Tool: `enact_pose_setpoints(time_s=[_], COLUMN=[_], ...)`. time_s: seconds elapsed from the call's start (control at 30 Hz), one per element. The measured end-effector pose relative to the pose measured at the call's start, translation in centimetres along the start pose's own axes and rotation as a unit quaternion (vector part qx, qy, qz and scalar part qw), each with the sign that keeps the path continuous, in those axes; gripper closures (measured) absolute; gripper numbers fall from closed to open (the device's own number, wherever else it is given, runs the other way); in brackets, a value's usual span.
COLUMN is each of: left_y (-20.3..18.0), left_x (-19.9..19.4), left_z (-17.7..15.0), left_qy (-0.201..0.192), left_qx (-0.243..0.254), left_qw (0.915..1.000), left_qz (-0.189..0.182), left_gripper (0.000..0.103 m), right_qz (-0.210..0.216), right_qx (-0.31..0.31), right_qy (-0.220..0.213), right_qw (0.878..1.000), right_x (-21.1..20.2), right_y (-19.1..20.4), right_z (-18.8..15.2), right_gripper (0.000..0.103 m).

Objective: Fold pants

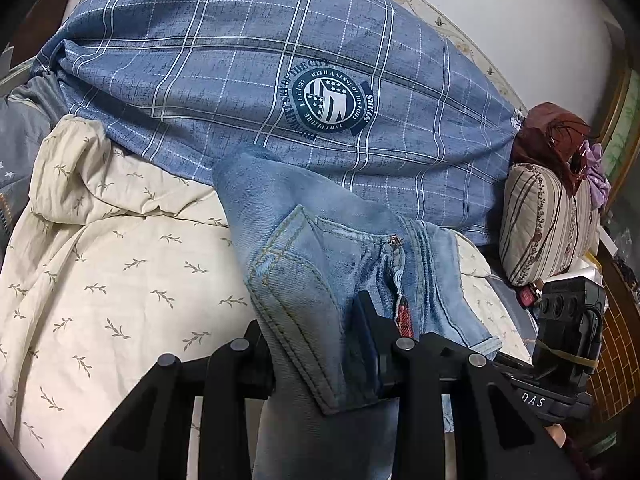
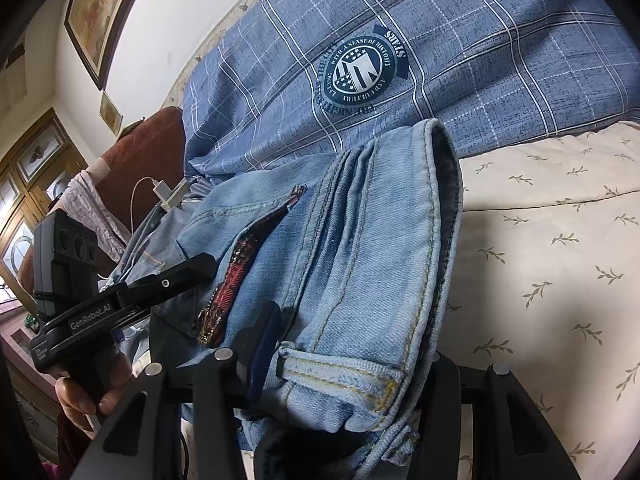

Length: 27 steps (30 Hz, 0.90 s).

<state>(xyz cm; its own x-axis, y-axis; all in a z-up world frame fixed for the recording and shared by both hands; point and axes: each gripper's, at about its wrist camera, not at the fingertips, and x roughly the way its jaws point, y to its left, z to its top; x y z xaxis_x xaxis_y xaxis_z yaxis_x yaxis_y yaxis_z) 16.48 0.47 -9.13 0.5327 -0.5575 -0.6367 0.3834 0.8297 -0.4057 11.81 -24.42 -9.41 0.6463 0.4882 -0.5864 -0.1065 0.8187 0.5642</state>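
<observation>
Light blue jeans (image 1: 304, 240) lie bunched over the bed, held up at the near end by both grippers. In the left wrist view my left gripper (image 1: 316, 344) is shut on the denim near a back pocket and the zip. The right wrist view shows my right gripper (image 2: 348, 364) shut on the thick folded waistband of the jeans (image 2: 360, 240), with its right finger hidden behind the cloth. One finger (image 2: 180, 272) of the left gripper lies across the denim at the left, a person's hand (image 2: 92, 388) on its handle. A red woven label (image 2: 236, 276) shows on the jeans.
A blue plaid quilt (image 1: 280, 60) with a round emblem covers the far side of the bed. A cream leaf-print sheet (image 1: 120, 280) lies under the jeans. A striped pillow (image 1: 548, 224) sits at the right. A white charger with cable (image 2: 168, 196) rests at the left.
</observation>
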Motion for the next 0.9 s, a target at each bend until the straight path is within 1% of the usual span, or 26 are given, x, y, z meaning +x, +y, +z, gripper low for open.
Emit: enact_pose_setpoints(time_s=[0.9], left_y=[-0.04], left_x=[0.80], left_z=[0.23], left_qy=[0.016], left_qx=[-0.011], left_qw=[0.9997], left_qz=[0.015], left_gripper=[0.068], right_qz=[-0.011], right_qx=[0.008], right_qy=[0.018], right_qw=[1.000], right_x=[0.49], right_y=[-0.03], right_z=[0.19], right_gripper=[0.052])
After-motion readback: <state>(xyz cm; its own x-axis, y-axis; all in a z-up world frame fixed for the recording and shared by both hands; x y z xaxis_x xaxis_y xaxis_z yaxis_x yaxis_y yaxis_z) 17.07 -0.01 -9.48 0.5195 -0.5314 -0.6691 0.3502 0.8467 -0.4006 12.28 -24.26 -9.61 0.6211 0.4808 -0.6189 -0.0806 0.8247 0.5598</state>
